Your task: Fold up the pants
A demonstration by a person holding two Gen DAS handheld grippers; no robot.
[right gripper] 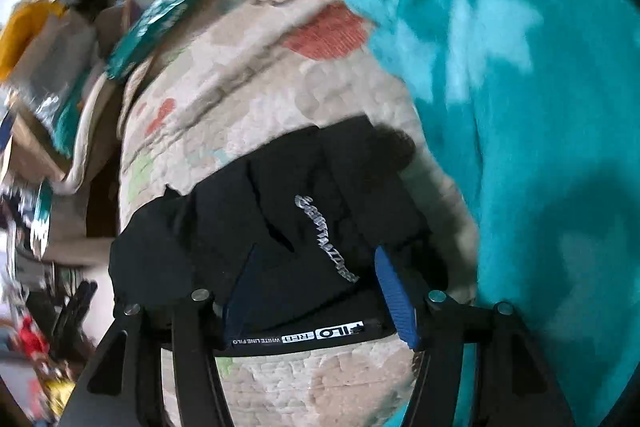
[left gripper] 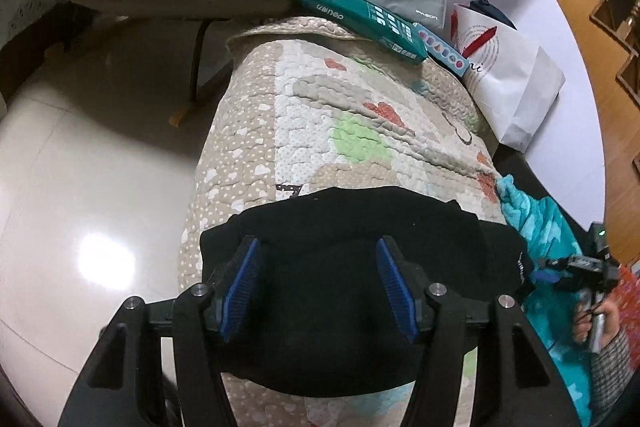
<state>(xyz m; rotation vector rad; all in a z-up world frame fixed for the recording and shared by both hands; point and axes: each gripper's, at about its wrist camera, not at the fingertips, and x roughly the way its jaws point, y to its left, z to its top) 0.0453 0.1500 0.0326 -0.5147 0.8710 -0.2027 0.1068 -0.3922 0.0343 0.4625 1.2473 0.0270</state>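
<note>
We see the black pants (left gripper: pixel 340 287) folded into a compact bundle on the quilt (left gripper: pixel 320 115), at its near end and reaching to its left edge. Our left gripper (left gripper: pixel 318 287) hangs over the bundle with its blue pads (left gripper: pixel 242 283) spread apart, cloth below them but nothing pinched. Our right gripper (right gripper: pixel 316 291) is over the same pants (right gripper: pixel 280 227), above the white lettering and the waistband label; its jaws are apart too, and the blurred picture shows no grip. A teal fleece blanket (right gripper: pixel 520 107) lies along the quilt's right edge, just beside the pants. A green packet (left gripper: pixel 360 19) lies at the far end.
</note>
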